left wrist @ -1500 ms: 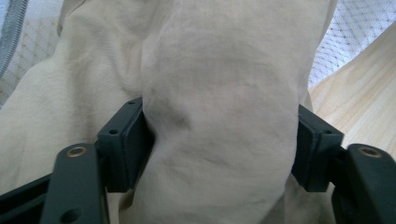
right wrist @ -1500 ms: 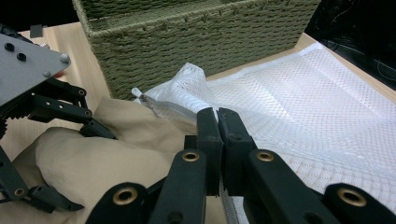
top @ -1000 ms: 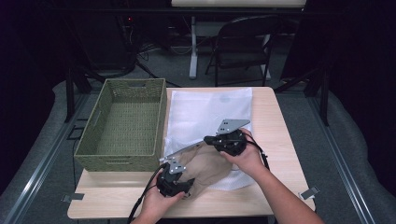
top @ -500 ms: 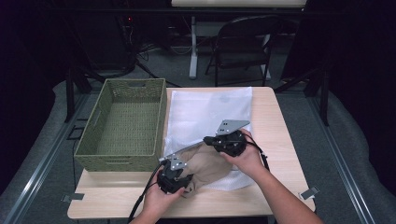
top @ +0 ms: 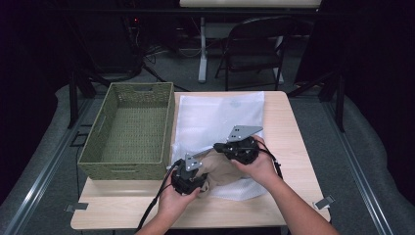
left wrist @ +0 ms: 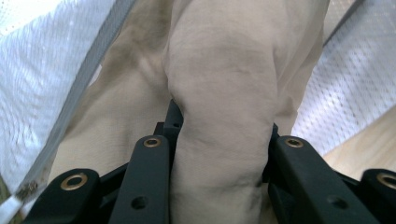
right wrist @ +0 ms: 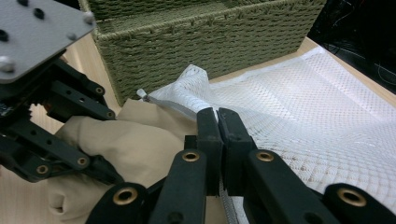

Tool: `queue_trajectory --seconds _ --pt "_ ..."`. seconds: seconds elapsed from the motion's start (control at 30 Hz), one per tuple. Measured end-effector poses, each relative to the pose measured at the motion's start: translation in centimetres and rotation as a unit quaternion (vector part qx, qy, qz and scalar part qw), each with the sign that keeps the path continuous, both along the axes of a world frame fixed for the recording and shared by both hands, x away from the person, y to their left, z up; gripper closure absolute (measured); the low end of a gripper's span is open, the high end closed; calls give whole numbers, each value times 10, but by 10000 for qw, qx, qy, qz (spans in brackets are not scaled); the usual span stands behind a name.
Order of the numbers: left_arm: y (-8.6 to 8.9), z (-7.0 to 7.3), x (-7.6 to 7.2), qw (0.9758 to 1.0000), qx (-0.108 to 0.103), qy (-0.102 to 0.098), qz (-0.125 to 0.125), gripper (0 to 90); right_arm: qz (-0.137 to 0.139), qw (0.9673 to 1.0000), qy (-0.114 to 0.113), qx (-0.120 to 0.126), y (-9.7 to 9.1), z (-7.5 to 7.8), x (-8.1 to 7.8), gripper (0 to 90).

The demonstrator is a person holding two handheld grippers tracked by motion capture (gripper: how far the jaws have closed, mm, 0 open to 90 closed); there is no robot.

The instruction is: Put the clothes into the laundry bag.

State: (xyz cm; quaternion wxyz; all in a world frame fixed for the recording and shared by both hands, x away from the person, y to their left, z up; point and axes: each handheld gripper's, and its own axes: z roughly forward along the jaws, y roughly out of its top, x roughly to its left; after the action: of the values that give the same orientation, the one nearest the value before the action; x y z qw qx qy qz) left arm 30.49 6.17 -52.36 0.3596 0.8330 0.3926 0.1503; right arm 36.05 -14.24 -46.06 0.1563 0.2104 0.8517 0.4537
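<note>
Beige cloth partly in the mesh bag, both grippers engaged

From the left, the woven basket [top: 128, 129] stands on the desk [top: 288, 122], and nothing can be made out in it; just beside it the left gripper [top: 192, 182] has been closing its fingers and now pinches a thick fold of the beige cloth [left wrist: 219, 93], which bulges up between them in the left gripper view. The cloth lies near the desk's front edge, at the mouth of the white mesh bag [top: 220, 115], with its far end seemingly under the mesh, though the high view is too small to be sure. To the right, the right gripper [right wrist: 218, 122] has its fingers clamped shut on the zippered rim of the bag. By my reading the bagging is midway: the bunched near part of the cloth is not yet inside and the zip is open.
</note>
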Motion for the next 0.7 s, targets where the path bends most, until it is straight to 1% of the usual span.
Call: queue_trajectory --seconds 0.03,0.07,0.17,0.2,0.27,0.33,0.37,0.4,0.47,0.5,0.6,0.63,0.7 --pt "-1 1 2 10000 14 19 11 682 0 10000 -1 -2 0 0 0 880" --pt "-2 1 3 10000 7 -22 43 682 2 10000 -3 0 0 0 0 880" --pt "-3 1 7 10000 -14 -3 79 682 6 10000 -2 1 0 0 -1 880" --pt "-4 0 9 9999 -45 -28 148 682 9 10000 -6 0 0 0 -1 880" --pt "-6 -1 12 9997 -84 -51 205 682 17 10000 -12 2 1 0 -1 880" --pt "-6 0 13 9998 -55 -38 190 682 17 10000 -11 7 1 0 -1 880" --pt "-7 -1 15 9997 -96 -41 236 682 23 10000 -9 17 1 0 -1 880" --pt "-8 -1 16 9996 -88 -47 265 682 33 10000 -7 15 2 0 -1 880" --pt "-9 -1 19 9995 -66 -85 298 683 41 10000 -19 3 2 1 -1 880" --pt "-11 -2 20 9992 -127 -112 356 683 39 10000 -14 21 2 1 -1 880" --pt "-12 -3 22 9990 -129 -143 403 682 34 10000 -18 7 3 1 -2 880" --pt "-13 -3 23 9987 -156 -198 448 683 39 10000 -17 8 3 1 -1 880" --pt "-14 -4 24 9984 -185 -196 495 683 43 10000 -12 16 3 1 -1 880"
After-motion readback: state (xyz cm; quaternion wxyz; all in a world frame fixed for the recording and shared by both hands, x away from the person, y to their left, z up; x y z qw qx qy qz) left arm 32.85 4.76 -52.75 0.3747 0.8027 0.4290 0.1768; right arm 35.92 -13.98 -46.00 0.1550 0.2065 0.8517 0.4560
